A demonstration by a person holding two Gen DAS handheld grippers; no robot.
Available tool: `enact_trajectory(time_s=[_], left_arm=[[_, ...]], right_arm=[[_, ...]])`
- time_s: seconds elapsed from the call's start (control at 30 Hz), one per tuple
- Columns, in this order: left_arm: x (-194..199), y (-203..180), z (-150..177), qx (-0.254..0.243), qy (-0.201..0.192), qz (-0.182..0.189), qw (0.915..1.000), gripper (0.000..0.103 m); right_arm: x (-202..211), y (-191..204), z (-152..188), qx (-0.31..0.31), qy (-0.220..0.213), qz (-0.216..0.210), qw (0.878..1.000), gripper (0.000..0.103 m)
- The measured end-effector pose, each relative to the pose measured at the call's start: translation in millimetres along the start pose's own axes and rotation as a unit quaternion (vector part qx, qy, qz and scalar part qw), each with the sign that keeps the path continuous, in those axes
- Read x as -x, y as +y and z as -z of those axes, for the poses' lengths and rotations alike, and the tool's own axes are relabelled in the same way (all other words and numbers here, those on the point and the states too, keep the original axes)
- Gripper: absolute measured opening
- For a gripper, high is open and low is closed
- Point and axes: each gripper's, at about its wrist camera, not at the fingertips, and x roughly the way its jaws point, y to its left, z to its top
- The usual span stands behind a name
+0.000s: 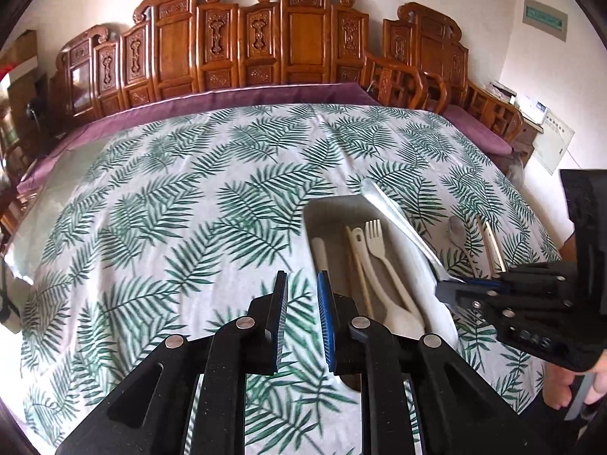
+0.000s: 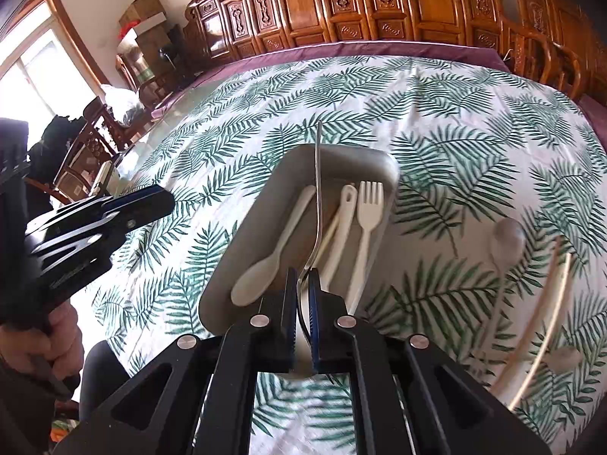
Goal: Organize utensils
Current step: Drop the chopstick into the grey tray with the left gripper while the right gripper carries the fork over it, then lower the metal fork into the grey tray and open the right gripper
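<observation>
A grey tray (image 1: pixel 313 215) (image 2: pixel 341 153) lies on the leaf-print tablecloth. In it are a white spoon (image 2: pixel 265 265), a white fork (image 2: pixel 367 208), a white slotted utensil (image 2: pixel 343 220) and a wooden chopstick (image 1: pixel 358 265). My right gripper (image 2: pixel 302 276) (image 1: pixel 447 290) is shut on a metal spoon (image 2: pixel 318 189) (image 1: pixel 394 212) by its bowl end. The handle points away over the tray. My left gripper (image 1: pixel 302 284) (image 2: pixel 159 203) hovers left of the tray, open, with a narrow gap and nothing between its fingers.
Right of the tray a second metal spoon (image 2: pixel 508 231) (image 1: pixel 457 229) and a pair of chopsticks (image 2: pixel 546 322) (image 1: pixel 493 242) lie on the cloth. Carved wooden chairs (image 1: pixel 265 41) line the table's far edge. A hand (image 2: pixel 57 337) grips the left tool.
</observation>
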Motion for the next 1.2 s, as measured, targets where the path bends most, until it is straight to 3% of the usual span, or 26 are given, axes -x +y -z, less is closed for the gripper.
enact_trajectory(time_s=[0.67,0.93,1.2], left_arm=[[11.9,25.5,13.4,0.011,-0.003,-0.006,0.9999,0.015],[11.5,20.5,19.1,0.008,0.002,-0.006,0.9999,0.015],[15.9,2.0,20.2,0.001,-0.003,0.01,0.9999,0.015]], right_arm=[[-51.7,19.6,-3.6,0.013,0.038,0.029,0.999,0.01],[-29.6,23.8,-8.1,0.029,0.007,0.014,0.999,0.01],[14.4,-4.6,3.3,0.044,-0.028,0.041,0.998,0.01]])
